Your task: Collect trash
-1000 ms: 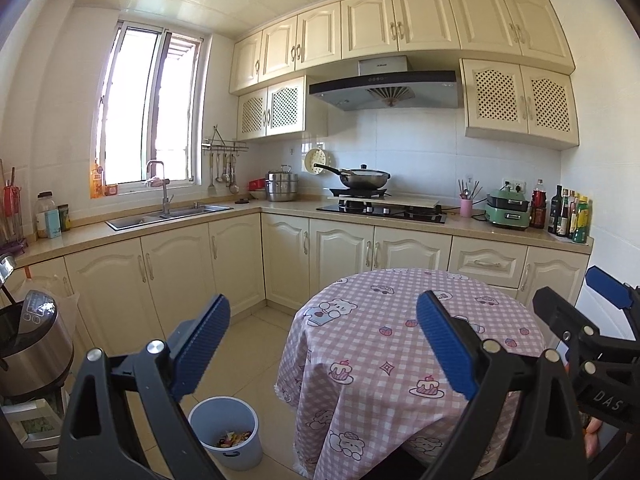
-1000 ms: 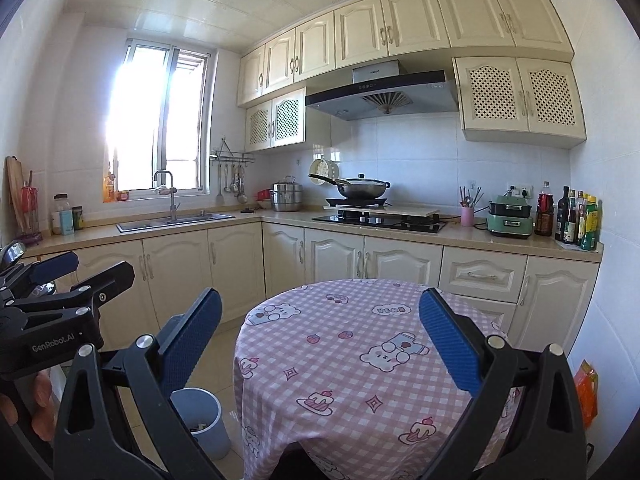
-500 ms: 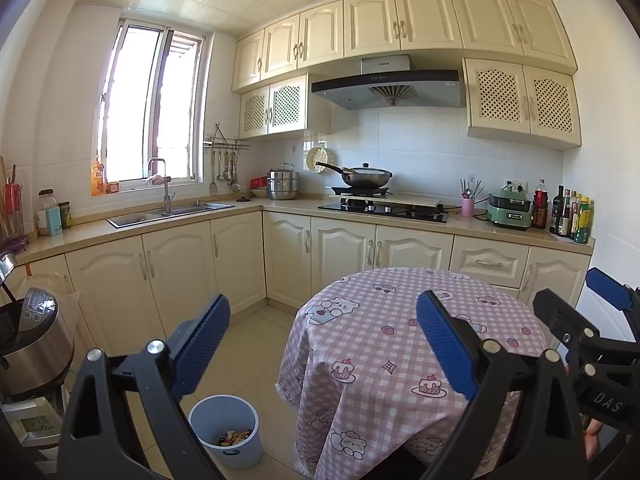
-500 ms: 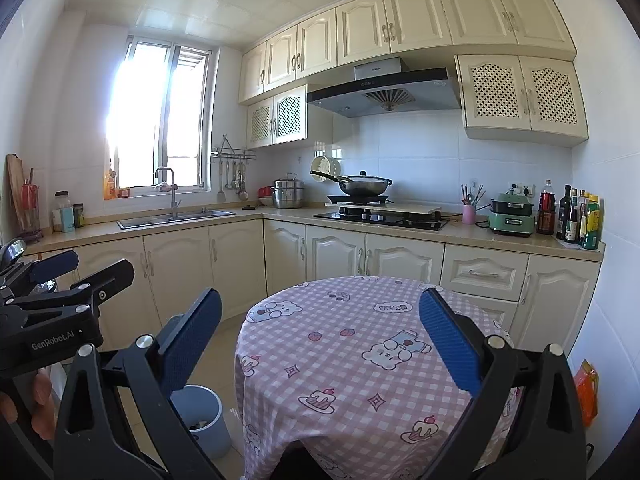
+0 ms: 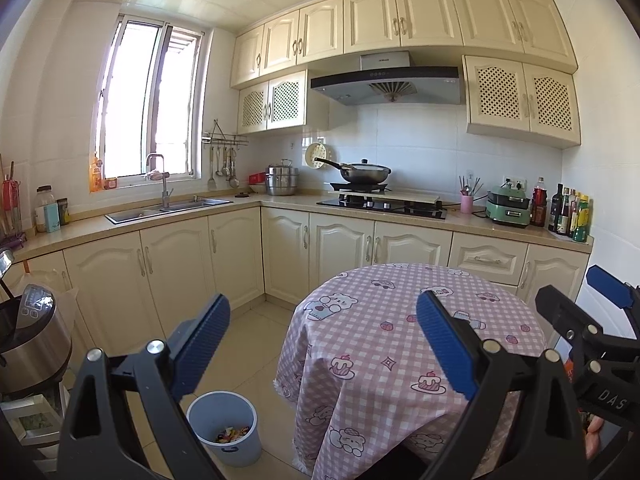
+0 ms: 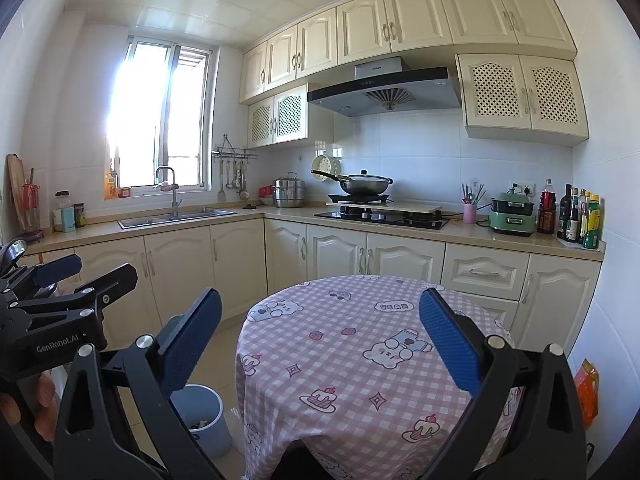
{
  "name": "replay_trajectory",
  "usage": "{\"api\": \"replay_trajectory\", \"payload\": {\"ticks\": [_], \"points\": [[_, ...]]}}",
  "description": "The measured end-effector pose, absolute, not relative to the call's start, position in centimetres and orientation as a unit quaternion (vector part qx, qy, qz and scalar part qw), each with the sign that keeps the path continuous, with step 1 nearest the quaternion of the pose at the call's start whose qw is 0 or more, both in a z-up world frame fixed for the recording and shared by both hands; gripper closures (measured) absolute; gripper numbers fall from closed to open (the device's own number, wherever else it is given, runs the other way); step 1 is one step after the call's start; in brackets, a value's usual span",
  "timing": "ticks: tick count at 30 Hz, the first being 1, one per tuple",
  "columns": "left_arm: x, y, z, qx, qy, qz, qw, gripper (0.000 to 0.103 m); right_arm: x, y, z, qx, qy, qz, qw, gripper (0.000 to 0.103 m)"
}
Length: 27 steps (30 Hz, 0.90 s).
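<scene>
You hold both the left gripper (image 5: 322, 342) and right gripper (image 6: 320, 338) spread and empty above the bare table (image 6: 344, 344) — bin (image 5: 224, 426) on floor beside it already holds scraps — next, find remaining trash.

Both handheld grippers are black plastic frames, silver screws at the joints, ribbed blue pads on the fingers (image 5: 202, 344). White "GenRobot.AI" lettering on the left gripper (image 6: 60, 308), "DAS" on the right gripper (image 5: 592, 344).

Home kitchen: cream cabinets (image 5: 400, 20), sink (image 5: 168, 208), hob (image 5: 380, 205), range hood (image 5: 386, 82).
</scene>
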<state>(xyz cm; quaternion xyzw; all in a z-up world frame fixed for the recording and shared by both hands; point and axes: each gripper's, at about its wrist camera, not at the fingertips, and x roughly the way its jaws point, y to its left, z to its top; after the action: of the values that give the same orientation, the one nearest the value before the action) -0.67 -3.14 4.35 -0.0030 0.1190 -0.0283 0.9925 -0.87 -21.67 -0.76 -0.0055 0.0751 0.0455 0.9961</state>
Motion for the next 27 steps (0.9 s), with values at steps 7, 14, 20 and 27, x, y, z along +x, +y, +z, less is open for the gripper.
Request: {"api": "replay_trajectory", "payload": {"ticks": [7, 14, 20, 27], "points": [[-0.60, -3.13, 4.31, -0.004, 0.121, -0.029, 0.992, 0.011, -0.94, -21.69, -0.78, -0.004, 0.077, 0.047, 0.996, 0.008], [-0.50, -3.18, 4.23, -0.004, 0.122, -0.029, 0.992, 0.011, -0.86, -21.91, -0.78, -0.002, 0.079, 0.047, 0.996, 0.008], [-0.33, -3.27, 4.03, -0.003, 0.125, -0.030, 0.992, 0.011, -0.92, -22.01, -0.80, -0.002, 0.080, 0.047, 0.996, 0.008], [-0.41, -3.39, 3.94, -0.001, 0.126, -0.033, 0.991, 0.011, -0.90, -22.03, -0.77, 0.000, 0.080, 0.047, 0.996, 0.008]]}}
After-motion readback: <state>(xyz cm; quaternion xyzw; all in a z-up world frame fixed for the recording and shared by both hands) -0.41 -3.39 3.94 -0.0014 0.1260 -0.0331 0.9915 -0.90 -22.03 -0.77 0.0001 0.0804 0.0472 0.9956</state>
